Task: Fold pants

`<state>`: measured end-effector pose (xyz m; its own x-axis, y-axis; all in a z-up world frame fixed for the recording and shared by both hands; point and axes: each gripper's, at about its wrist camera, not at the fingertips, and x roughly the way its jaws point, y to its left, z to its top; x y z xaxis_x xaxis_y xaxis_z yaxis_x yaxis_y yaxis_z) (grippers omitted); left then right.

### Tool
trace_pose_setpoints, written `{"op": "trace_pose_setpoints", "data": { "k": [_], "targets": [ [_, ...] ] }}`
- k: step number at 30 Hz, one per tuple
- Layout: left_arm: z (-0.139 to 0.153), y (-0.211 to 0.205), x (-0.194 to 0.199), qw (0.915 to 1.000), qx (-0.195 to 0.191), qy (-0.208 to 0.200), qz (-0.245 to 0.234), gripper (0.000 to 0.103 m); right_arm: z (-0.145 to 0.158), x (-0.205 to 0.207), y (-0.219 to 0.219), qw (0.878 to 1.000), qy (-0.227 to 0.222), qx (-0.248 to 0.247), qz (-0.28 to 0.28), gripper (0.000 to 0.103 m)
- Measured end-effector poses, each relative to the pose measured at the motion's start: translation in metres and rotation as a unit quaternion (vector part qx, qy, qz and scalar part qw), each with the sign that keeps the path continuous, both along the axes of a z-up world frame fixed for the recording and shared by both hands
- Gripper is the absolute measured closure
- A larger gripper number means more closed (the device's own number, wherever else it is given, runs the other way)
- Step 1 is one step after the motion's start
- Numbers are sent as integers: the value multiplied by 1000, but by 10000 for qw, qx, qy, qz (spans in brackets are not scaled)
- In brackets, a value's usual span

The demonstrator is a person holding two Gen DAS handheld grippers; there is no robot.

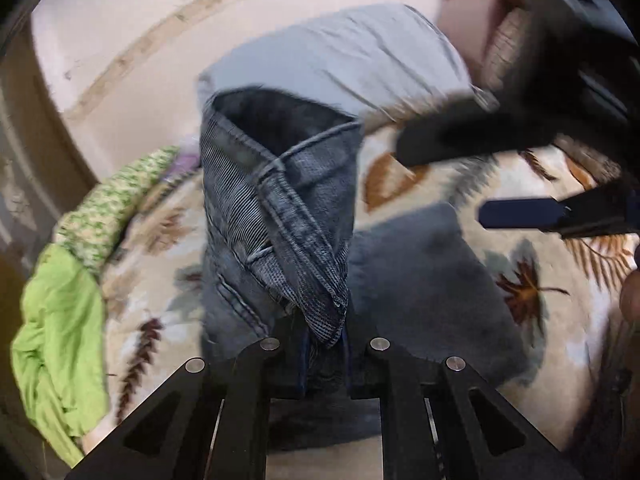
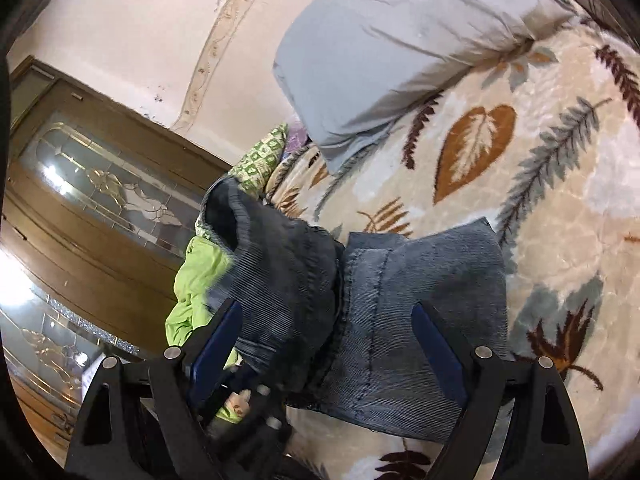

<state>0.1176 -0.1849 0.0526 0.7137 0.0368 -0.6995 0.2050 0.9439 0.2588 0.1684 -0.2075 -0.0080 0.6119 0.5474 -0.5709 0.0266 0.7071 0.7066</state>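
- Denim, dark grey-blue: the pants [image 1: 280, 208] rise straight up the middle of my left wrist view, a bunched length with a seam and an open hem at 12 o'clock.
- My left tool [image 1: 324, 356] is clenched on the pants; the fabric runs down between its two fingers at 6 o'clock and is pinched there.
- Rest of the pants lies flat on the bed [image 1: 560, 208], a folded slab at 4 o'clock from the lifted part in the left view.
- My right tool [image 2: 326, 340] stands released, its blue-padded fingers [image 2: 436, 344] spread wide, one on each side of the pants [image 2: 420, 312] in the right wrist view (whether a pad touches the cloth I cannot tell).
- Seen from the left wrist, the right tool [image 1: 448, 180] comes in from 2 o'clock, blurred, its two fingers apart above the bedspread.
- Bedspread is cream with brown, grey and maroon leaf prints.
- Grey pillow [image 2: 400, 40] lies at 12 o'clock in the right view, resting on the bed beyond the pants.
- Green garments [image 1: 64, 320] are heaped at 8 o'clock in the left view, near the bed's edge, beside the pants but apart.
- Brown wooden cabinet [image 2: 100, 208] with patterned glass stands at 9 o'clock in the right view.
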Motion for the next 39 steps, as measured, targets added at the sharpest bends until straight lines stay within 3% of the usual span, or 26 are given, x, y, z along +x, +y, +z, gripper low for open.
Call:
{"op": "trace_pose_setpoints", "data": {
  "k": [3, 7, 9, 12, 13, 15, 16, 17, 18, 20, 22, 24, 25, 28, 32, 33, 34, 36, 37, 38, 39],
  "targets": [
    [-10, 4, -1, 9984, -450, 194, -270, 92, -7, -2, -14, 9994, 85, 220, -242, 15],
    [-23, 8, -3, 9969, -393, 300, -619, 88, -15, -2, -22, 9985, 152, 428, -302, 15],
    [-25, 14, 0, 9950, -471, 305, -829, 85, -19, -1, -21, 9988, 225, 293, -329, 15],
    [-29, 16, -3, 9900, -695, 422, -1151, 70, -31, 3, -17, 9983, 464, 138, -314, 17],
    [-24, 19, -8, 9872, -848, 479, -1263, 70, -34, 3, -15, 9981, 532, 40, -324, 21],
    [-17, 19, -15, 9831, -969, 448, -1485, 67, -42, 5, -12, 9944, 852, -501, -369, 45],
    [-14, 20, -20, 9817, -1002, 433, -1561, 67, -48, 5, -11, 9908, 1049, -743, -414, 51],
    [-13, 27, -23, 9809, -1062, 431, -1569, 67, -55, 4, -12, 9876, 1232, -866, -436, 67],
    [-8, 34, -25, 9800, -1199, 429, -1531, 67, -59, 3, -13, 9865, 1302, -885, -447, 74],
    [1, 53, -26, 9771, -1556, 435, -1388, 66, -60, -3, -16, 9870, 1282, -830, -501, 71],
    [12, 79, -24, 9718, -2010, 401, -1165, 61, -44, -10, -19, 9893, 923, -880, -707, 67],
    [14, 106, -23, 9673, -2398, 334, -763, 51, -21, -18, -18, 9920, 333, -858, -861, 34],
    [13, 117, -21, 9657, -2500, 341, -616, 50, -11, -22, -15, 9932, 33, -789, -857, 29],
    [0, 129, -18, 9627, -2626, 514, -393, 49, 4, -14, 6, 9942, -335, -937, -419, 27],
    [-17, 107, -17, 9683, -2306, 757, -598, 49, -15, 15, 29, 9837, 126, -1731, -471, 28],
    [-22, 96, -20, 9695, -2195, 790, -759, 49, -23, 18, 27, 9850, 201, -1640, -502, 30],
    [-21, 86, -19, 9720, -2049, 758, -860, 49, -29, 21, 23, 9859, 259, -1578, -483, 35],
    [-29, 65, -19, 9804, -1513, 711, -1043, 50, -45, 24, 14, 9863, 498, -1492, -504, 76],
    [-34, 61, -17, 9818, -1412, 747, -1025, 55, -49, 24, 9, 9873, 570, -1395, -492, 84],
    [-40, 60, -13, 9809, -1430, 851, -1005, 86, -53, 22, 4, 9896, 618, -1201, -495, 99],
    [-47, 62, -8, 9740, -1681, 1111, -1037, 96, -55, 21, -1, 9898, 648, -1159, -522, 103]
  ]
}}
